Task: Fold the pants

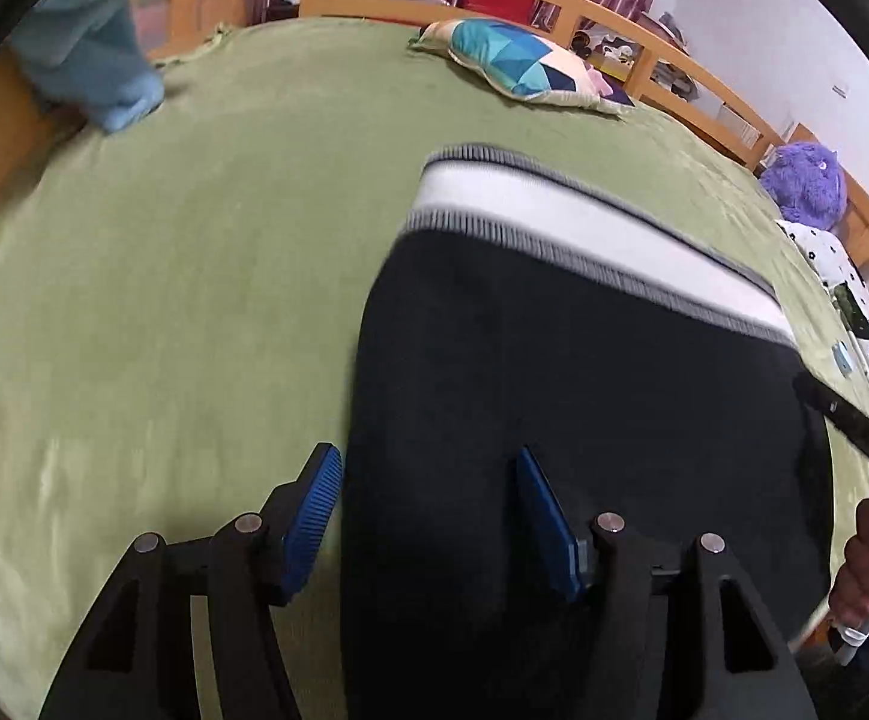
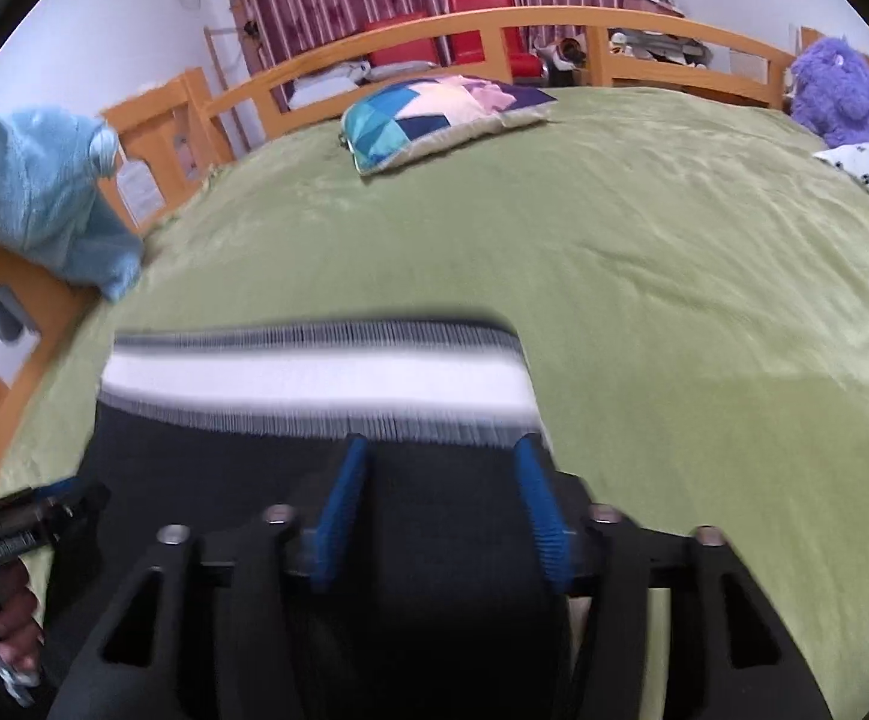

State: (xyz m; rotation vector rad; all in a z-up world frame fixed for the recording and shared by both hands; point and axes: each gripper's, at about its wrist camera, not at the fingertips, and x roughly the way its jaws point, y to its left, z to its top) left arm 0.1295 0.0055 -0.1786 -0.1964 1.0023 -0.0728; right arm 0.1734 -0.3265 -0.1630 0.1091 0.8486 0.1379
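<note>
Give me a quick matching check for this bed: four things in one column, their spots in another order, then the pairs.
Things:
1. black knit pants with a white and grey waistband
2. blue patchwork cushion
3. purple plush toy
4. light blue fleece garment

Places:
A. draped over the wooden rail at the left edge
B. at the far right corner, by the rail
C. flat on the green blanket, right in front of both grippers
D. mid-bed near the far rail

Pairs: 1-C, 2-D, 3-B, 4-A
</note>
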